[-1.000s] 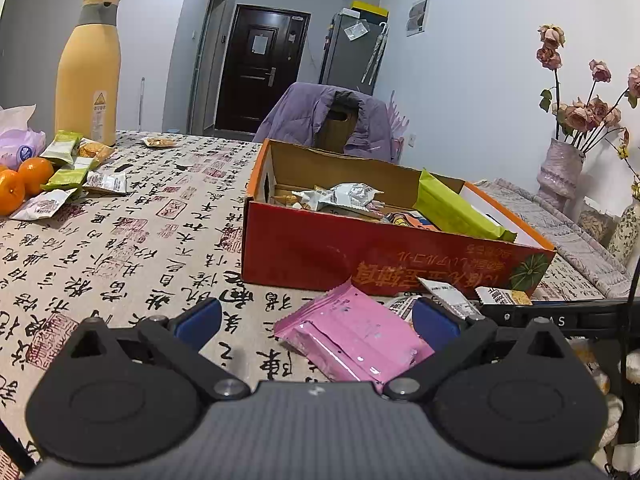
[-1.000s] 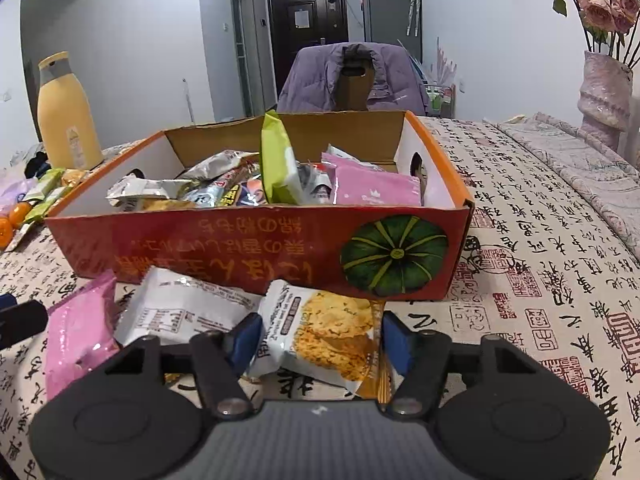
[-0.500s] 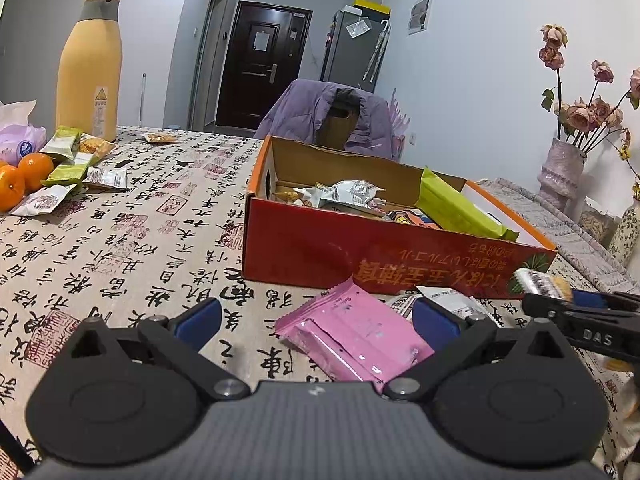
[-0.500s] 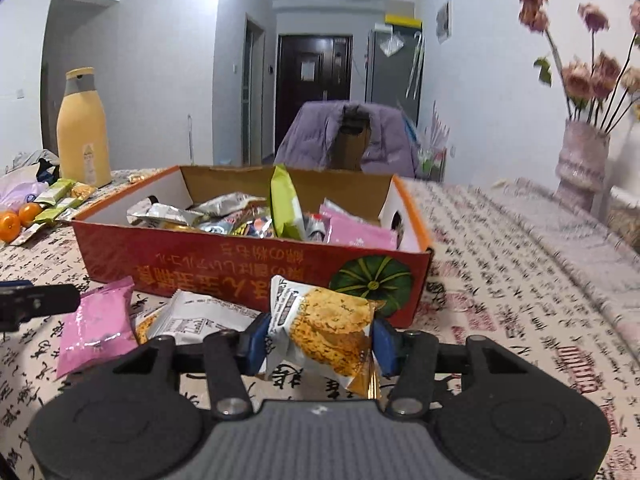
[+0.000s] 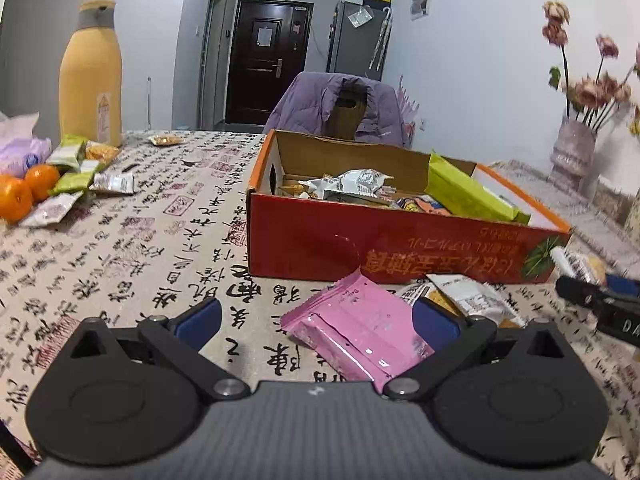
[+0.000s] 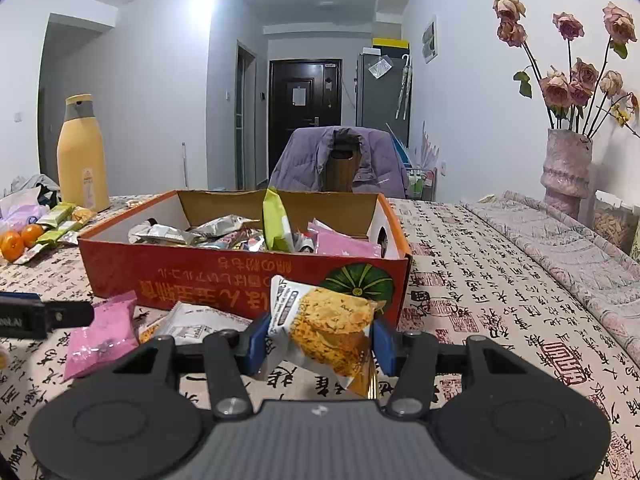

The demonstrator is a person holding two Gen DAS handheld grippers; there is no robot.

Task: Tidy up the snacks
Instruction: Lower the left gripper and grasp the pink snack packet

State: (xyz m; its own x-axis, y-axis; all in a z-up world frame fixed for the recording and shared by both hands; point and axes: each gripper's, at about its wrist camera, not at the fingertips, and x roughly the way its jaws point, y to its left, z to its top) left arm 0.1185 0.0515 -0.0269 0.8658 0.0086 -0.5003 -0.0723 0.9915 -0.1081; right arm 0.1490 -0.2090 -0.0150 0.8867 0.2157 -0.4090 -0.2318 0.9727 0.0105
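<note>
A: Snack packet (image 6: 328,328), the cracker one — where is it now?

B: Between my right fingers (image 6: 256,340), closed on both its sides. It is lifted off the tabletop (image 6: 480,280); a second ago it still lay there with the fingers either side of it. It hangs just in front of the red box (image 6: 168,272), below the rim.

A: Go left to right, please.

B: Far left: oranges (image 5: 24,192), loose green and silver packets, the yellow bottle (image 5: 90,76). These have not moved. My left gripper (image 5: 316,320) hovers low with fingers wide, nothing held; the pink packet (image 5: 356,328) lies on the tabletop between them, untouched. Beside it, a white packet (image 5: 472,300) against the box front. Then the right gripper (image 6: 318,342) with its load.

A: Meaning for the task?

B: Pickup looks done. I judge the next move is to raise the packet over the box wall and release it among the snacks inside. Pink and white packets remain, plus the far-left pile.
</note>
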